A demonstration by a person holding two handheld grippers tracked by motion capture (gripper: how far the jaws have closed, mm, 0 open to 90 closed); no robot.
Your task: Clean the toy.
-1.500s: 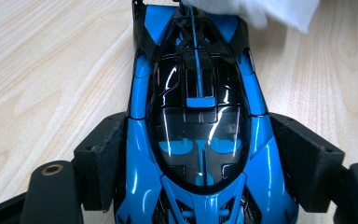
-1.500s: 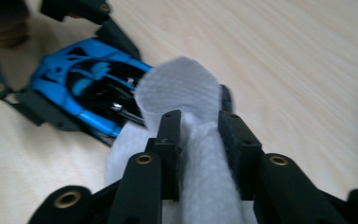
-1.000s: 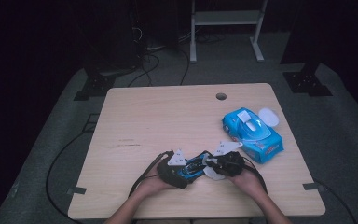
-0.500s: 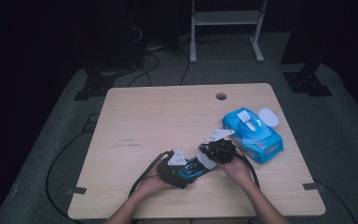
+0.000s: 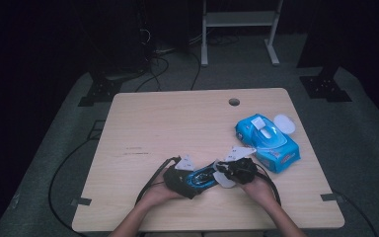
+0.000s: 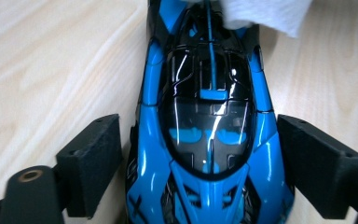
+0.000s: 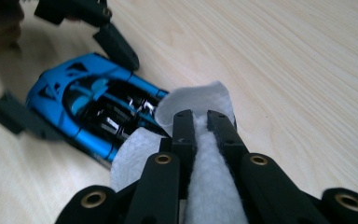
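Jaws on my left gripper point(image 5: 190, 174) clamp the blue toy car point(image 6: 207, 140) by its flanks, pinning it near the front edge of the desk point(image 5: 177, 123). To its right, my right gripper point(image 7: 200, 122) is clenched on a white wipe point(image 7: 205, 186) and has swung back from over by the wipe pack point(image 5: 267, 140) a moment ago, so the cloth now lies against the car's tail. I judge that puts me in the wiping stroke again, with the rest of the body yet to be rubbed down.
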